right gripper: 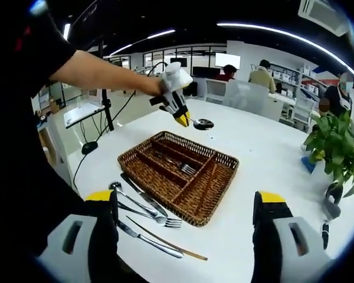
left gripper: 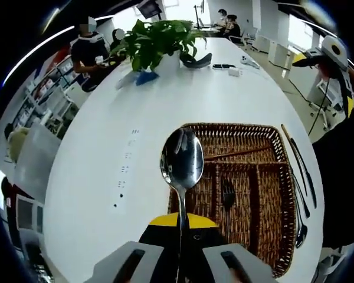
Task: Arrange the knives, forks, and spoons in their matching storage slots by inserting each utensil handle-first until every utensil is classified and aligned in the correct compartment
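1. Left gripper (right gripper: 178, 109): white body, black midsection, yellow-tipped fingers.
2. Right gripper (right gripper: 186, 236): grey finger bases with dark slots, black fingers (right gripper: 103, 221), yellow caps on top.
3. Person: black short sleeve (right gripper: 38, 50) on the left arm.

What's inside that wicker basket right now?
One fork lies in a middle slot of the basket; the other slots look empty. From the left gripper view, the held spoon hides one corner.
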A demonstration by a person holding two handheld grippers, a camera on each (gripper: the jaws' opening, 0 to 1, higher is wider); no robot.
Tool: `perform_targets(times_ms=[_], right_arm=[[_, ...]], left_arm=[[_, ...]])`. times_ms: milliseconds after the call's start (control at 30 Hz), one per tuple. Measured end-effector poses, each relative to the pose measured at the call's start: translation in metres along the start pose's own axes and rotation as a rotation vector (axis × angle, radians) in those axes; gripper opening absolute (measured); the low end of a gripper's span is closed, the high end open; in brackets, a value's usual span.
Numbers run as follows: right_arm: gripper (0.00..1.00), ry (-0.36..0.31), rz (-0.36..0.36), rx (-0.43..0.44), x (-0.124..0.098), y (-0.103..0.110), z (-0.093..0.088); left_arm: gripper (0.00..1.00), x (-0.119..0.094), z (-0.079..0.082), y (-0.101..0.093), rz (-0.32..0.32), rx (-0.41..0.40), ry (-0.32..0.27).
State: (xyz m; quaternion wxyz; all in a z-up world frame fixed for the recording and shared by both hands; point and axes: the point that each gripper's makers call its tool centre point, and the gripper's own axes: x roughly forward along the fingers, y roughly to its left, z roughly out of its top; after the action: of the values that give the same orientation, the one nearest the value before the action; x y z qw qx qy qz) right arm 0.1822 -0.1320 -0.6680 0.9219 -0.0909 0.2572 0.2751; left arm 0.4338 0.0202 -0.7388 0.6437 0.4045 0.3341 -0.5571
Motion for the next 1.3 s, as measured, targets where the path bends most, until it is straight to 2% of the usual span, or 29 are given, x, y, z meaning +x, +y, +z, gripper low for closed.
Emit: perform_targets(times_ms=[200, 400, 700, 800, 867, 1100, 1300], right_arm=[[0.99, 0.006, -0.003, -0.01, 0.004, -0.002, 0.0], [0.99, -0.041, -0.017, 0.023, -0.001, -0.006, 0.015], [0.99, -0.102, -0.022, 0.024, -0.005, -0.008, 0.039], [0.99, -0.117, -0.025, 0.031, -0.006, -0.01, 0.046], [0.99, -0.125, -0.025, 0.033, -0.007, -0.01, 0.05], [0.99, -0.114, -0.017, 0.034, -0.008, -0.008, 0.047], [0.99, -0.098, -0.027, 0.038, -0.01, -0.007, 0.041]], left_arm=[[0.0, 0.004, -0.007, 0.004, 0.007, -0.001, 0.008], [0.0, 0.014, -0.018, 0.001, 0.012, 0.029, 0.033], [0.0, 0.035, -0.027, -0.009, -0.009, 0.005, 0.054], [0.0, 0.043, -0.032, -0.011, -0.018, -0.005, 0.054], [0.0, 0.049, -0.033, -0.013, -0.029, 0.017, 0.037], [0.0, 0.071, -0.041, -0.019, -0.029, 0.014, 0.049], [0.0, 0.085, -0.045, -0.014, -0.042, -0.036, 0.04]])
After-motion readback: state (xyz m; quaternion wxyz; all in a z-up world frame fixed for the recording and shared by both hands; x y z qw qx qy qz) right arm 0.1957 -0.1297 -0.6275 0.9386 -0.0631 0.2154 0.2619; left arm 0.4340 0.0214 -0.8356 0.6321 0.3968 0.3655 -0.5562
